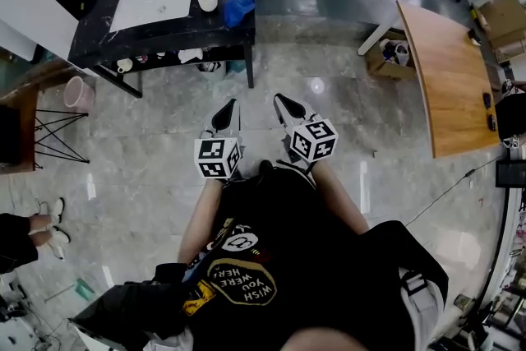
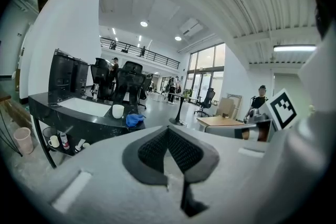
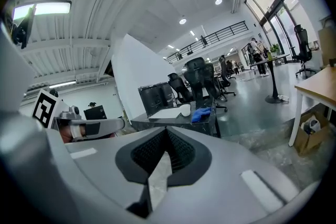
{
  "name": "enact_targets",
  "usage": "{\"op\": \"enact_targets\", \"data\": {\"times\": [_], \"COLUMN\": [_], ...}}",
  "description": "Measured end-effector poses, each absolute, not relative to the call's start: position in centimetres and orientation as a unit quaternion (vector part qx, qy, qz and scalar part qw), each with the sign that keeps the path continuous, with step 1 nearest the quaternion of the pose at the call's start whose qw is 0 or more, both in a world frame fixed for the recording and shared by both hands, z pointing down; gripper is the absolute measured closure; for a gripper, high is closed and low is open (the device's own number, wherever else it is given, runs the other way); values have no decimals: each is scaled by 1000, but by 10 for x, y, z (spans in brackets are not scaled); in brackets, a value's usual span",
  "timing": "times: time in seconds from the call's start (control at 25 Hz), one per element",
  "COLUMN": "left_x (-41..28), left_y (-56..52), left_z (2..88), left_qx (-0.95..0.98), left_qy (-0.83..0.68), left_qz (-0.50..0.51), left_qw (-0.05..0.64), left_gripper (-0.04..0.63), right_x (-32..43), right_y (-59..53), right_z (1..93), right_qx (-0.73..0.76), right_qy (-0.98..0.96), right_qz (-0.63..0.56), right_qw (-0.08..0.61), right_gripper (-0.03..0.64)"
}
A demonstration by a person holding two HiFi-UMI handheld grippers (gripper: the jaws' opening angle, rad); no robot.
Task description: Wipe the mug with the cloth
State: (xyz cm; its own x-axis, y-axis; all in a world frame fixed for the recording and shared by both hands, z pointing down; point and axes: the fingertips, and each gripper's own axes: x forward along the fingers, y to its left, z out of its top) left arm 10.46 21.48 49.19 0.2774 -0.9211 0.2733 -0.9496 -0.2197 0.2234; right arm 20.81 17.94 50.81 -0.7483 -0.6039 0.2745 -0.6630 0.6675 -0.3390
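A white mug (image 1: 208,0) stands on the black table (image 1: 164,29) well ahead of me, with a crumpled blue cloth (image 1: 239,10) just to its right. Both grippers hang over the floor in front of my body, far short of the table. The left gripper (image 1: 228,105) and the right gripper (image 1: 282,100) point toward the table, both shut with nothing in them. In the left gripper view the mug (image 2: 118,111) and cloth (image 2: 134,120) show small beyond the shut jaws. The right gripper view shows the mug (image 3: 185,110) and cloth (image 3: 201,115) the same way.
A white mat (image 1: 154,2) lies on the table left of the mug, and small cups sit on its lower shelf. A pink bin (image 1: 80,94) and a wire stand (image 1: 49,131) are at the left. A wooden desk (image 1: 448,78) with a box (image 1: 393,53) under it is at the right.
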Motion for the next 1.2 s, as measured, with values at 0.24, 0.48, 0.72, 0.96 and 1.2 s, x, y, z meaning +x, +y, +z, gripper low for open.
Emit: {"op": "enact_targets", "data": {"times": [0.24, 0.48, 0.72, 0.96, 1.2], "left_x": [117, 95, 55, -14, -42], "left_y": [205, 181, 146, 88, 36], "left_z": [495, 503, 517, 514, 511], "left_qx": [774, 764, 762, 771, 818], "left_qy": [-608, -617, -614, -595, -536], "left_qz": [60, 58, 54, -26, 2], "left_qw": [169, 181, 196, 225, 208], "left_gripper": [591, 591, 591, 591, 591], "right_x": [222, 208, 159, 95, 47], "right_y": [166, 146, 104, 34, -11], "right_z": [524, 544, 562, 541, 531], "right_qx": [331, 327, 314, 329, 344], "right_qy": [-912, -904, -904, -913, -911], "right_qz": [233, 261, 267, 226, 209], "right_qw": [69, 85, 116, 81, 87], "right_gripper": [615, 615, 615, 614, 615]}}
